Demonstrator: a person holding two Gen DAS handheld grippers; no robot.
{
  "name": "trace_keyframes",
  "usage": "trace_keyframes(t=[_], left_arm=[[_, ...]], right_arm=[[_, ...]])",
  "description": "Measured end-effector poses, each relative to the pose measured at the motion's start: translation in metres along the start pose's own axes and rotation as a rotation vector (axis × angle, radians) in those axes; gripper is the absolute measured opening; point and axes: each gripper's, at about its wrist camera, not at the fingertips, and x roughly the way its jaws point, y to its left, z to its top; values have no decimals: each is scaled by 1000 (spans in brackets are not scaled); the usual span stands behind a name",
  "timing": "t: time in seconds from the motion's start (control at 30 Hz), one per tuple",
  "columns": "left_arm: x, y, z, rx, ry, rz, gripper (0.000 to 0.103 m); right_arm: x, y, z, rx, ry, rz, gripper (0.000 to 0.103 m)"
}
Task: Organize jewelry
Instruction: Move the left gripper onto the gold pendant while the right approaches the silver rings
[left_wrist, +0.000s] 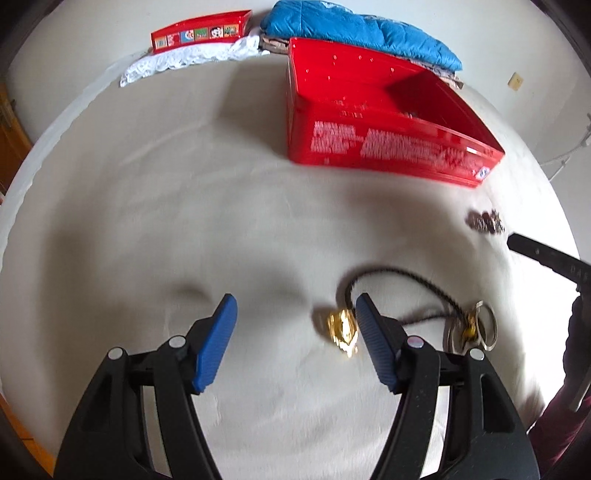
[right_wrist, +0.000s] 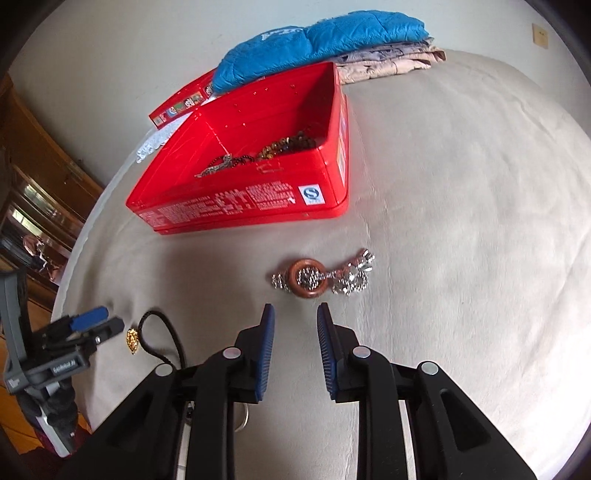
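Gold pendant (left_wrist: 341, 326) between open left claw (left_wrist: 295, 321) pads — untouched.

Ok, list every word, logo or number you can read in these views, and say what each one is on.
"S" in a blue ring: white label on the red box.
White print on the red box's side: too blurred to read.
"DAS": right gripper; the rest is cut off.
White lettering on the left gripper's body: too small to read.
White print on the blue jacket: unreadable.
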Motion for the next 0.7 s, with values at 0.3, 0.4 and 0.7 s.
trace_keyframes(t=[0.3,0.4,0.7], left_arm=[[14,-12,-11,39,31,45,62],[14,-14,-13,58,19,63,44],[12,-10,-15,67,22,48,19]], right_arm=[[1,29,-17,-93,63,49,24],[8,43,-24,-120,127,103,26],[1,74,-40,-216,167,60,34]])
